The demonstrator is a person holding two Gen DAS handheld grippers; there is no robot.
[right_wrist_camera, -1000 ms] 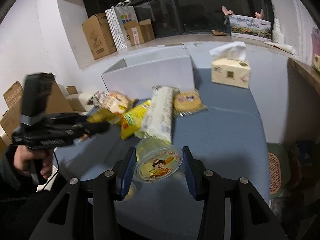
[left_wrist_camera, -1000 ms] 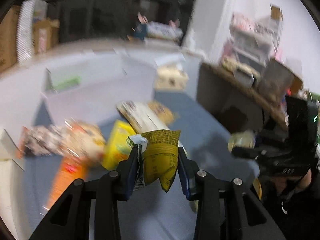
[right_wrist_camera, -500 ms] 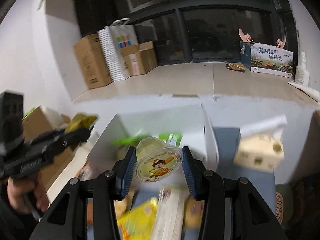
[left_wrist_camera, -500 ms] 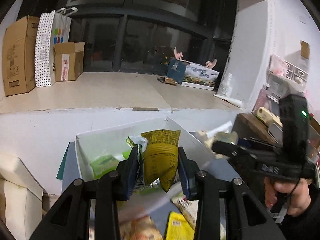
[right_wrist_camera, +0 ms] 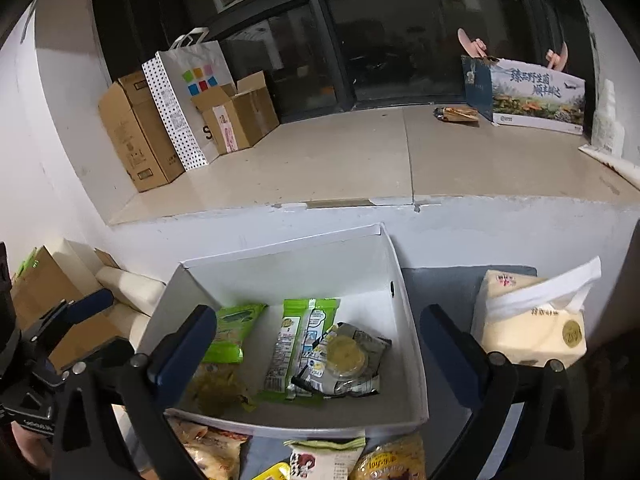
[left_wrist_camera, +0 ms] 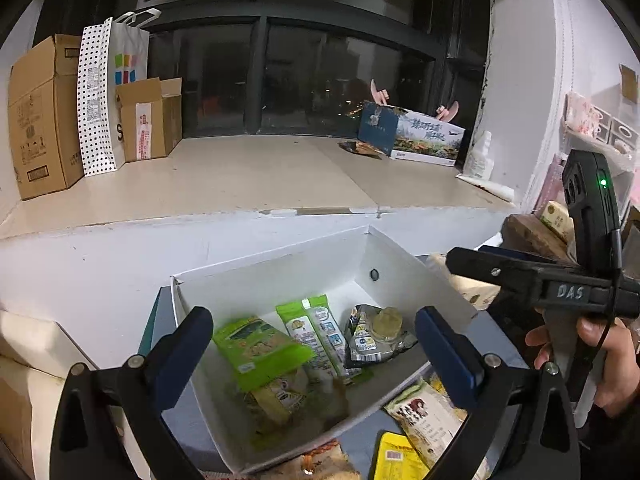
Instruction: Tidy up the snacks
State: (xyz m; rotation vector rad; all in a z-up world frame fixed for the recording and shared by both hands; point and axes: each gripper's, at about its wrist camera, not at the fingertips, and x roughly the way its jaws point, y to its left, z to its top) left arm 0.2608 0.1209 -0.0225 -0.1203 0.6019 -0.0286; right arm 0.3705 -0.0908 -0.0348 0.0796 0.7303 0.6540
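A: How are the two tools held?

B: Both tilt downward over the white box (left_wrist_camera: 276, 276). The left tool (left_wrist_camera: 314, 344) has its jaws opening, spread wide, with nothing pressed between the blue pads; snacks in the box merely show through the gap. The right tool (right_wrist_camera: 318, 344) matches it, jaws opening, pads apart and gripping nothing.

A: Can you see either one from the other camera?

B: Yes. In the left wrist view the right tool sits at the far right, a hand (left_wrist_camera: 600, 360) wrapped round its handle, its fingers reaching over the box's right wall. In the right wrist view the left tool shows at the far left edge, beside the box.

A: Where are the snacks?

B: Going left to right inside the box: a green packet (right_wrist_camera: 232, 332), below it a blurred yellow packet (right_wrist_camera: 218, 390), then a long green and white packet (right_wrist_camera: 300, 344), and a round jelly cup (right_wrist_camera: 344, 354) lying on a silver wrapper (right_wrist_camera: 360, 376). More snacks lie on the blue-grey table (right_wrist_camera: 452, 280) just in front of the box: an orange bag (right_wrist_camera: 212, 452), a white packet with red print (right_wrist_camera: 324, 460), a yellow bag (right_wrist_camera: 392, 460).

A: Anything else nearby?

B: A tissue pack (right_wrist_camera: 528, 320) stands right of the box. Behind runs a pale ledge (right_wrist_camera: 360, 160) with cardboard boxes (right_wrist_camera: 136, 136), a dotted paper bag (right_wrist_camera: 188, 100) and a printed gift box (right_wrist_camera: 532, 96).
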